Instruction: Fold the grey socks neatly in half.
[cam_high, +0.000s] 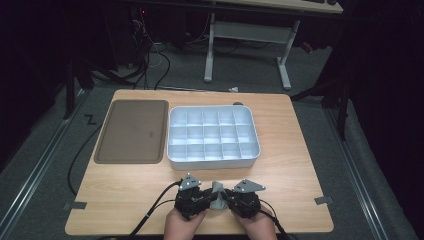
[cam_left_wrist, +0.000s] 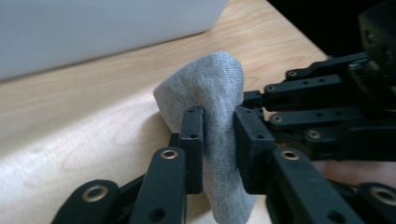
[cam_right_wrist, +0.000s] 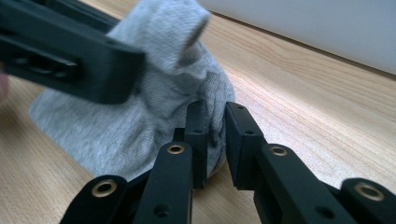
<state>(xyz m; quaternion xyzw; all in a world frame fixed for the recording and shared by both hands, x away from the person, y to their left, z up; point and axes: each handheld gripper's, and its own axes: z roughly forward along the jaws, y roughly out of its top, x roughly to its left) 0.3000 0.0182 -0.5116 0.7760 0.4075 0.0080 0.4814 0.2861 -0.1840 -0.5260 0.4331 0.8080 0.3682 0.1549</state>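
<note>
Between the two grippers, near the front edge of the table (cam_high: 125, 210), sits a small grey cloth (cam_high: 217, 196), bunched and folded. From the left gripper view, the left gripper (cam_left_wrist: 218, 144) has its jaws closed on a fold of the cloth, the fabric pressed flat between the two pads and rising above the fingertips into a rounded hump. From the right gripper view, the right gripper (cam_right_wrist: 215, 140) has its jaws pinched on the cloth's lower edge, a thin bit of fabric caught in the narrow gap between the pads; most of the cloth spreads beyond and to one side of its fingertips, resting on the wood. The other gripper crosses the upper corner of each gripper view, just beside the cloth. The person's hands hold both grippers from the near edge, cables trailing off. Beyond the fingertips, farther up the table, stands a white compartment tray (cam_high: 214, 159), its cells empty as far as can be seen. Beside that tray lies a flat brown tray (cam_high: 131, 131), close to it.
</note>
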